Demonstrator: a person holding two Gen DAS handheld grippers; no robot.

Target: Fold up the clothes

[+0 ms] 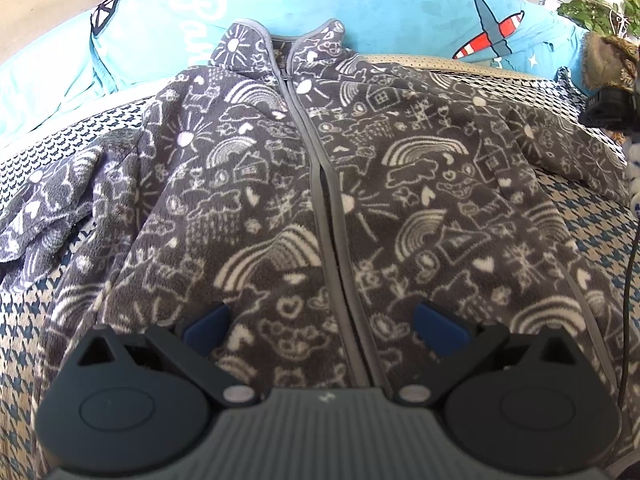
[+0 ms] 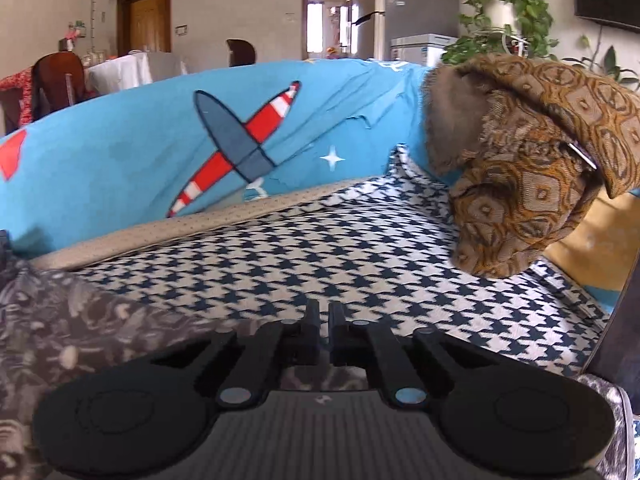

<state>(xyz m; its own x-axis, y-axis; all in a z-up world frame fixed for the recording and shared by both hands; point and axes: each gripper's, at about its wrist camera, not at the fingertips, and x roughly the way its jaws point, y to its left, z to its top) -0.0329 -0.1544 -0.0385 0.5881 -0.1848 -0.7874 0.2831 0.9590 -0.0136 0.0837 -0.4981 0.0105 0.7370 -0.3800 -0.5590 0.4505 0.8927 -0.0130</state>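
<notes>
A grey fleece jacket (image 1: 280, 184) with white doodle print lies front up on the houndstooth sofa cover (image 1: 40, 308). It is zipped, with the collar at the far side and both sleeves spread out. My left gripper (image 1: 324, 326) hovers open over the hem, its blue pads (image 1: 208, 328) on either side of the zip. In the right wrist view my right gripper (image 2: 324, 330) is shut, and nothing shows between its tips. Blurred jacket fabric (image 2: 60, 340) lies to its left and beneath it. Beyond the tips is bare houndstooth cover (image 2: 360, 248).
A blue blanket with an aeroplane print (image 2: 120, 152) drapes the sofa back (image 1: 400, 8). A brown patterned cloth (image 2: 520, 160) hangs over the right armrest. A thin dark cable (image 1: 628, 280) runs down the right edge. Behind the sofa are a plant (image 2: 504, 20), chairs and a doorway.
</notes>
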